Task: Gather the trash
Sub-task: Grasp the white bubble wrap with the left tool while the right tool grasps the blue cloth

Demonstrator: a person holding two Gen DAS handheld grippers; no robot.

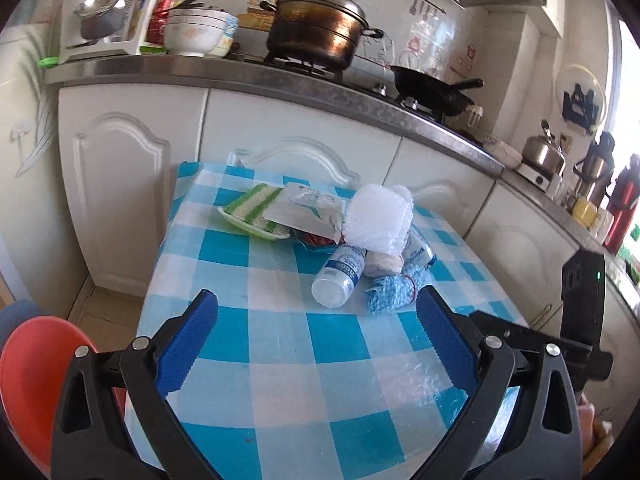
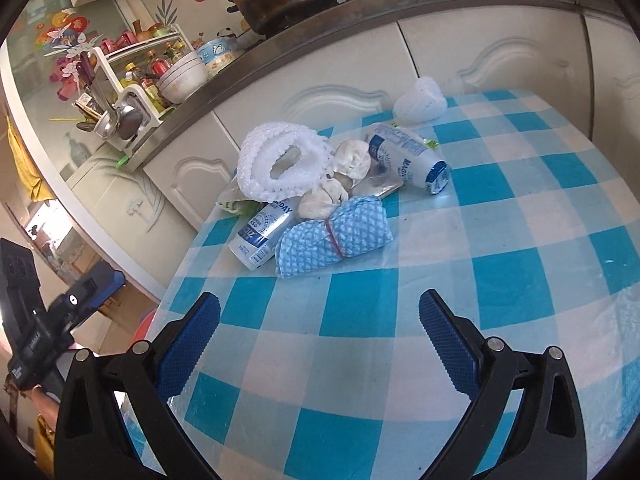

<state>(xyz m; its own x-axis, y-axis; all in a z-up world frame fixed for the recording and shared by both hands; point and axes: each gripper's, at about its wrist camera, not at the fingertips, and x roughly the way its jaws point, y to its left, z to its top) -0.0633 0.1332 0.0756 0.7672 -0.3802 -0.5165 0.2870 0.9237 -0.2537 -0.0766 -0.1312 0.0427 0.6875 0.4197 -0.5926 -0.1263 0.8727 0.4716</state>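
Collection not yet begun: left gripper (image 1: 316, 312) and right gripper (image 2: 320, 312) gape wide, empty, near the untouched trash pile (image 2: 316, 196) at the table's (image 2: 520, 240) far side.

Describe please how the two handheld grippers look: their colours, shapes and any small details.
Both look alike. The left gripper has black, curved plastic arms with slot-shaped cut-outs and round silver rivets at the joints. Its fingers carry blue pads with a fine ribbed texture. The right gripper has the same black frame, silver rivets and blue textured fingers. No cables are visible.
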